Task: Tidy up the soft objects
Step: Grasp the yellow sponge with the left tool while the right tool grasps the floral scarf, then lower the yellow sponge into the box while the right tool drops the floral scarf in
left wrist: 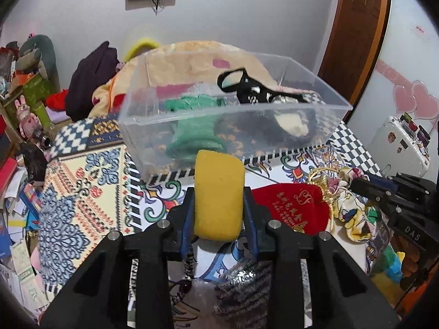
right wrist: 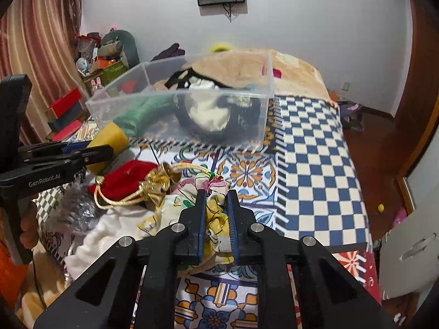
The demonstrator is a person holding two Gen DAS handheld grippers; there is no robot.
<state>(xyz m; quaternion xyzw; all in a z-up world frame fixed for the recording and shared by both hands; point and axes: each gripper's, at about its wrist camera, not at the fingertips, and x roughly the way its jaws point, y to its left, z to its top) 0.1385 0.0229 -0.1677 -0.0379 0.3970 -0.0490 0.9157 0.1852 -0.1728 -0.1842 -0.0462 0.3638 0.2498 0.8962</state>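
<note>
**Both grippers loaded beside the clear bin**

Plainly, the left gripper (left wrist: 219, 200) had its jaws pressed against a yellow sponge (left wrist: 218, 194), which stood upright between them, just short of the clear bin (left wrist: 153, 126). From the right-hand view the same sponge (right wrist: 109, 139) sat near the bin's (right wrist: 263, 120) front left corner, held off the bed.

The right gripper (right wrist: 216, 219) was narrowed on a crumpled floral cloth (right wrist: 215, 219) in yellow, white and pink, bunched between its blue pads. Beside that cloth lay a red pouch (right wrist: 123, 181) with a gold cord (right wrist: 153, 189), and near it a white cloth (right wrist: 109, 233) and something grey and glittery (right wrist: 79, 208).

Inside the bin were a green knit piece (left wrist: 192, 134), a black item (left wrist: 255, 90) draped on the far rim and a whitish bundle (right wrist: 208, 112). The bin rested on a patterned bedspread (right wrist: 315, 148), part checked in blue and white.
</note>
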